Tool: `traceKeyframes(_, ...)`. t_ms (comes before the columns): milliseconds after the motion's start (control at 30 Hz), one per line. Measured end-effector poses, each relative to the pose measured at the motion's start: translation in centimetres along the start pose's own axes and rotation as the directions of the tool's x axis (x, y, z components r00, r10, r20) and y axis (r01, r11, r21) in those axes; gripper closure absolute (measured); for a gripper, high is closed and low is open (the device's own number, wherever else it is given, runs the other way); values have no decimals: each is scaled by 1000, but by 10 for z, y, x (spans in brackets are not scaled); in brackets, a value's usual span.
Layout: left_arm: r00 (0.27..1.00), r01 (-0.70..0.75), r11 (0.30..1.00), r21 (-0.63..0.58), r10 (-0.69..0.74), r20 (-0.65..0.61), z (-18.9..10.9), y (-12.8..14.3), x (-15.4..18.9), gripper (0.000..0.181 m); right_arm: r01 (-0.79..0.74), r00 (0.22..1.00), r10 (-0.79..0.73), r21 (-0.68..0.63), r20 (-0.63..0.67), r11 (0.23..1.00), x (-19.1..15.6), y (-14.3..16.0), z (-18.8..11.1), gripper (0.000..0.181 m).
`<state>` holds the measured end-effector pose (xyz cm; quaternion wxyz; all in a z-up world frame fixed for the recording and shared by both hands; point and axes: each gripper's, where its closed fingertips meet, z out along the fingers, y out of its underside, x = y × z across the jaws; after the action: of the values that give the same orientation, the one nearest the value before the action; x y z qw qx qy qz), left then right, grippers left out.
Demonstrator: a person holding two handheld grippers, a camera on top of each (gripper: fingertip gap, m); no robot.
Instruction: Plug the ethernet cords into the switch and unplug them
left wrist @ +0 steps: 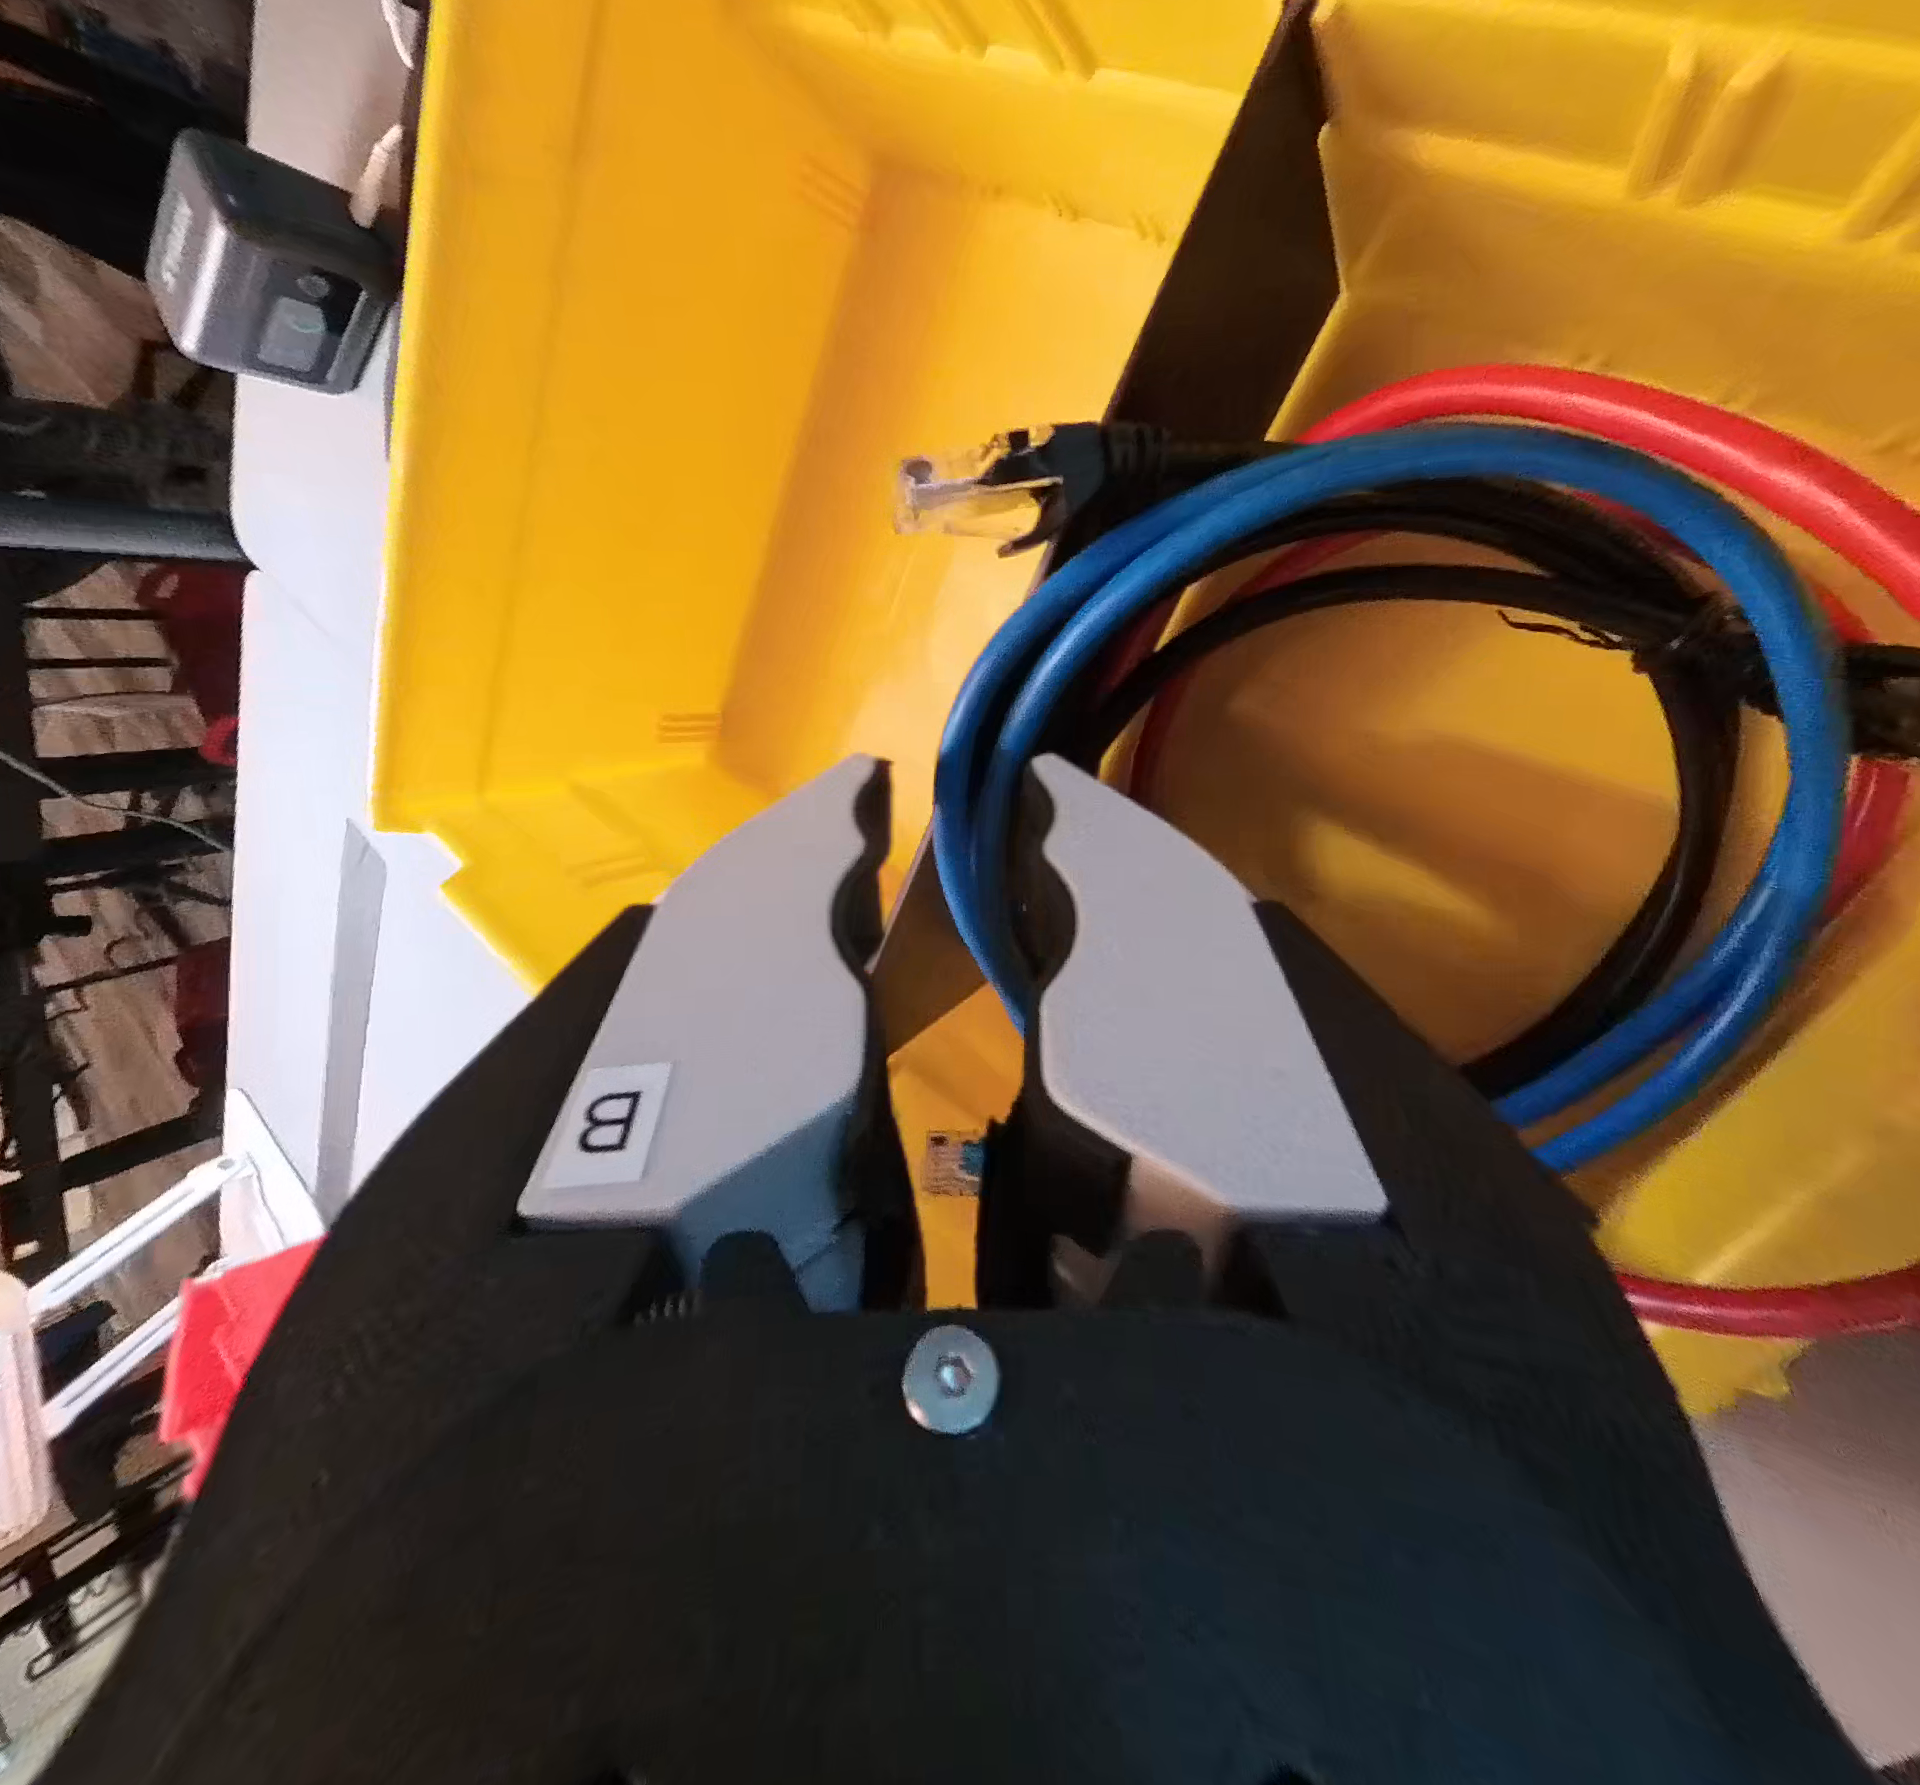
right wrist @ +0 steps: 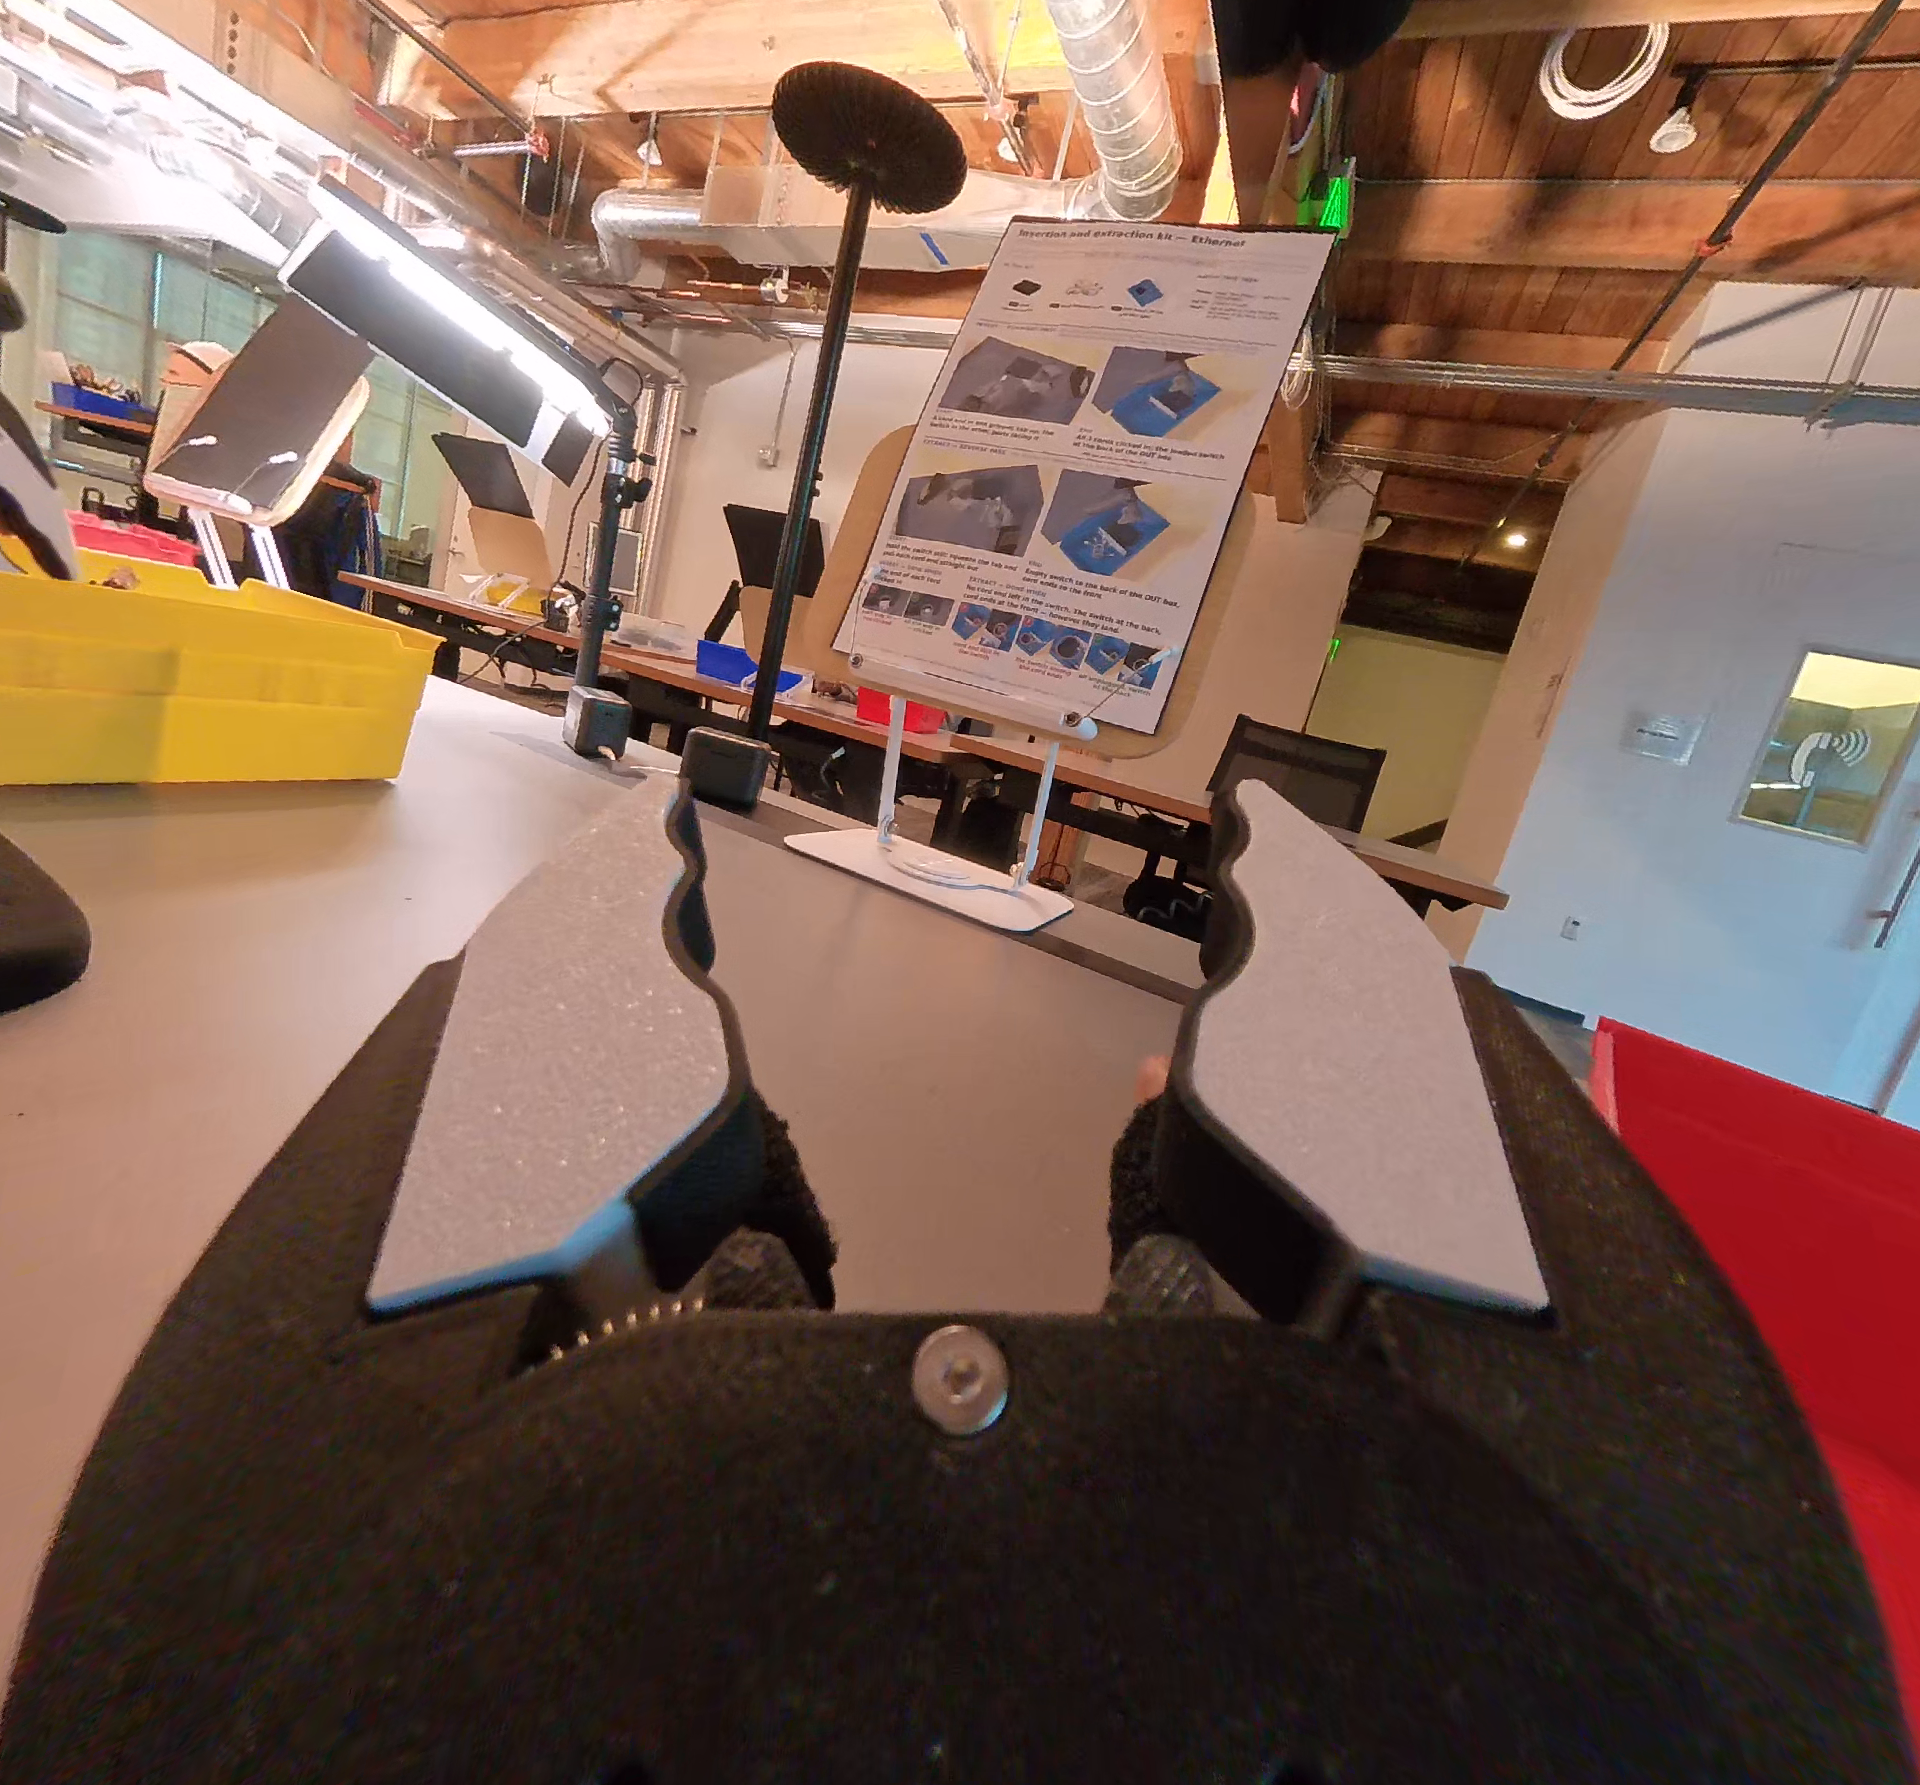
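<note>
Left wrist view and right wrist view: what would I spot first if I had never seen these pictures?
Probably the bright yellow bin, split by a dark divider. In its right part lie coiled ethernet cords: a blue cord, a red cord and a black cord whose clear plug pokes over the divider. The left gripper has the blue cord's loop between its fingers, while the right gripper is open over the grey table.
</note>
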<state>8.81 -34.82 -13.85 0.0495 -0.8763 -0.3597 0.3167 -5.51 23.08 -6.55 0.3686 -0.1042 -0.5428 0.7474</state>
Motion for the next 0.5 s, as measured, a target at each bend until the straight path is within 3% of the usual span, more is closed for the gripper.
traceKeyframes(67,1000,7,1000,-17,-7,-5,0,2,2,169,1,1000,-1,0,0,1000,0,0,0,89)
traceKeyframes(233,993,-36,999,-33,39,109,-24,1,-6,171,3,1000,-3,-2,2,1000,-1,0,0,90)
traceKeyframes(367,948,-44,999,-11,45,314,-69,-9,-29,171,4,1000,-4,-2,2,1000,-1,1,0,91)
traceKeyframes(500,811,-54,999,6,40,584,-122,-25,-58,172,7,1000,-7,-2,3,1000,-1,1,0,91)
